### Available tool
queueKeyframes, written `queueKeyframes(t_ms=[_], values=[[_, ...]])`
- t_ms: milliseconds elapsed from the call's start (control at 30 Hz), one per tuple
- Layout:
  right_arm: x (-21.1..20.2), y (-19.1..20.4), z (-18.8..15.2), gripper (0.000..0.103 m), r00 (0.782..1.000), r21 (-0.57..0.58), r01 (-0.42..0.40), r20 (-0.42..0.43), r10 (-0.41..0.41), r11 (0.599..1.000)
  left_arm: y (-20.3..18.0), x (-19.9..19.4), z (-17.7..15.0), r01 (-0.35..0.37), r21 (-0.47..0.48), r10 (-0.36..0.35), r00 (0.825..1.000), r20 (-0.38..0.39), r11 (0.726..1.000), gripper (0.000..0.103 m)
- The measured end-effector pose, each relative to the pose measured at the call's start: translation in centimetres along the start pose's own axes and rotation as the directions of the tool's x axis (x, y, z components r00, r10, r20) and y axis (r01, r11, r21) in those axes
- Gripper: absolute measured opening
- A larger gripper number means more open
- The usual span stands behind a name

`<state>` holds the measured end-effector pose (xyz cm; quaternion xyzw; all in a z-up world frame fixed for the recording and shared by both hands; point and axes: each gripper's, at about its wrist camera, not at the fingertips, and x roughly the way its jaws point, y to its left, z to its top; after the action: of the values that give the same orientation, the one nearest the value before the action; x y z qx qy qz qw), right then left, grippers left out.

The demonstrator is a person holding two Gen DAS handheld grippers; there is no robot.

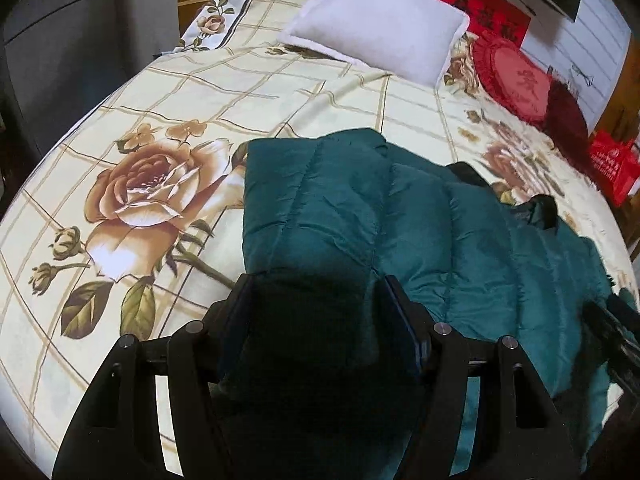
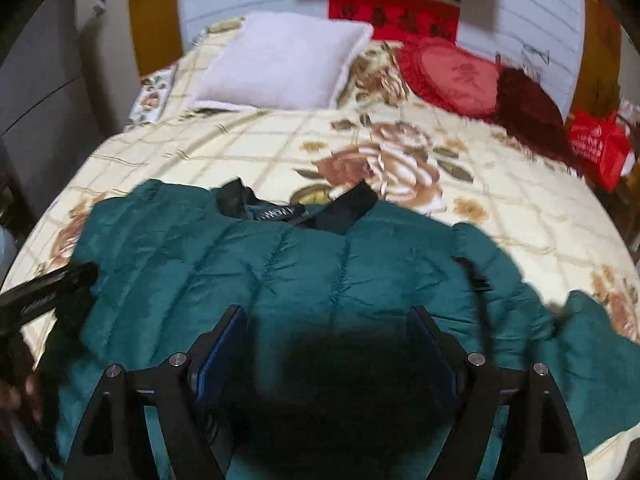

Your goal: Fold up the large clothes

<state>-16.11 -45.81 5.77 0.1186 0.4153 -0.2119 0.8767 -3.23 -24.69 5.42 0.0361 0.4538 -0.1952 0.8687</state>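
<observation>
A teal quilted puffer jacket [image 1: 400,208] lies spread across the near part of a bed. Its black collar [image 2: 348,204] and neck label point toward the pillows. In the left wrist view my left gripper [image 1: 314,284] is shut on a thick, shadowed fold of the jacket's edge, and the fabric fills the space between its jaws. My right gripper [image 2: 326,312] hovers over the middle of the jacket [image 2: 280,264], open, its blue pads bare and nothing pinched. The other gripper shows at each view's edge: the right gripper [image 1: 612,328] and the left gripper [image 2: 48,284].
The bed wears a cream checked cover with rose prints [image 1: 200,92]. At its head lie a white pillow [image 2: 280,64], a red heart cushion [image 2: 456,72] and a dark red cushion [image 2: 528,108]. A red bag [image 2: 596,148] stands at the right side.
</observation>
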Motion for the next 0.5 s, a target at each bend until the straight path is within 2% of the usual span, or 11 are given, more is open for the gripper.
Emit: queueKeyframes(t_ms=[67, 133, 200, 333, 433, 500], values=[[2.8, -0.9, -0.2, 0.079, 0.998, 0.047, 0.015, -0.059, -0.013, 0.999, 0.1, 0.4, -0.1, 0.007, -0.006, -0.007, 1.0, 0.0, 1.0, 0.068], [3.8, -1.6, -0.4, 0.08, 0.998, 0.079, 0.015, -0.061, -0.01, 0.997, 0.4, 0.9, -0.1, 0.029, -0.025, -0.029, 1.0, -0.01, 0.999, 0.07], [3.7, -1.4, -0.2, 0.08, 0.997, 0.063, 0.03, -0.069, -0.025, 0.998, 0.6, 1.2, -0.3, 0.038, -0.041, -0.039, 0.999, -0.017, 0.998, 0.071], [1.5, -1.5, -0.1, 0.079, 0.997, 0.054, 0.019, -0.075, -0.015, 0.998, 0.6, 1.3, -0.5, 0.036, -0.04, -0.037, 0.999, -0.012, 0.999, 0.072], [-1.5, -2.4, -0.9, 0.079, 1.0, 0.075, -0.015, -0.02, 0.016, 0.997, 0.5, 1.3, -0.5, 0.033, -0.037, -0.034, 0.999, -0.008, 0.999, 0.072], [-2.5, -2.9, -1.7, 0.079, 1.0, 0.073, -0.006, 0.003, 0.006, 0.997, 0.5, 1.3, -0.5, 0.032, -0.036, -0.032, 0.999, -0.006, 0.999, 0.072]])
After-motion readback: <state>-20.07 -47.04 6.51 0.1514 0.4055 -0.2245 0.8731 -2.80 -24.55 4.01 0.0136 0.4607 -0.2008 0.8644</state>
